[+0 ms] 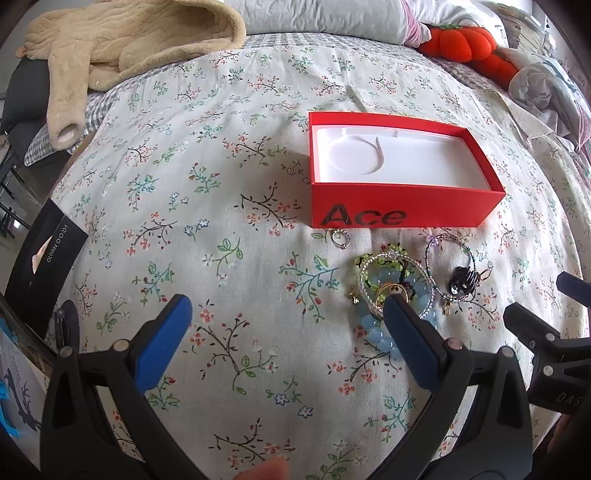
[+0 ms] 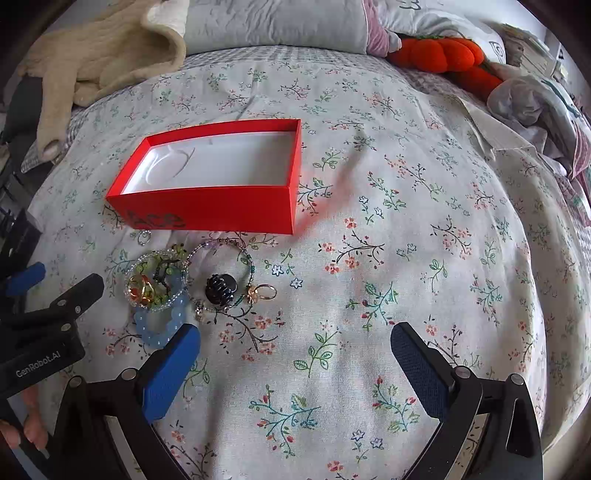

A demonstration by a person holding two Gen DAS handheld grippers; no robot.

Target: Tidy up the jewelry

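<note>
An open red box (image 1: 402,206) (image 2: 207,212) with a white insert lies on the floral bedspread. In front of it is a pile of jewelry: a light blue bead bracelet (image 1: 373,326) (image 2: 155,325), a green bead bracelet (image 1: 380,264) (image 2: 153,267), a thin beaded bracelet (image 1: 448,242) (image 2: 221,245), a black hair claw (image 1: 463,278) (image 2: 221,288), a gold ring (image 2: 266,292) and a small silver ring (image 1: 340,238) (image 2: 144,236). My left gripper (image 1: 286,306) is open, its right finger over the pile. My right gripper (image 2: 295,338) is open and empty, just right of the pile.
A beige fleece garment (image 1: 110,48) lies at the back left, a pillow (image 2: 277,22) and an orange plush (image 1: 465,46) (image 2: 443,55) at the back. A black phone box (image 1: 44,266) stands at the left. Crumpled clothes (image 2: 535,96) lie at the right.
</note>
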